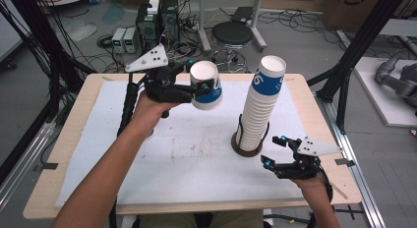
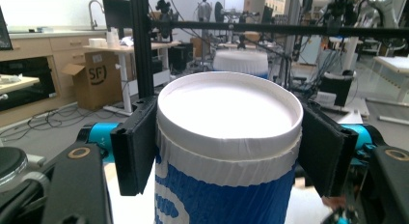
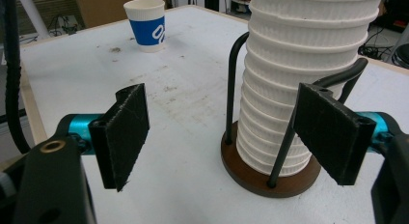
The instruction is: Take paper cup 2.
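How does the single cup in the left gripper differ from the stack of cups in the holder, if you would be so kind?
The single cup is held in the air, clamped in the left gripper; the stack of cups stands on the table in a wire holder. The single cup is short; the stack of cups rises tall and leans slightly. The stack of cups is touched by neither gripper. Both are white paper cups with a blue printed band.

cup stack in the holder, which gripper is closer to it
Right. The right gripper sits open just beside the cup stack; the left gripper holds a single cup farther off.
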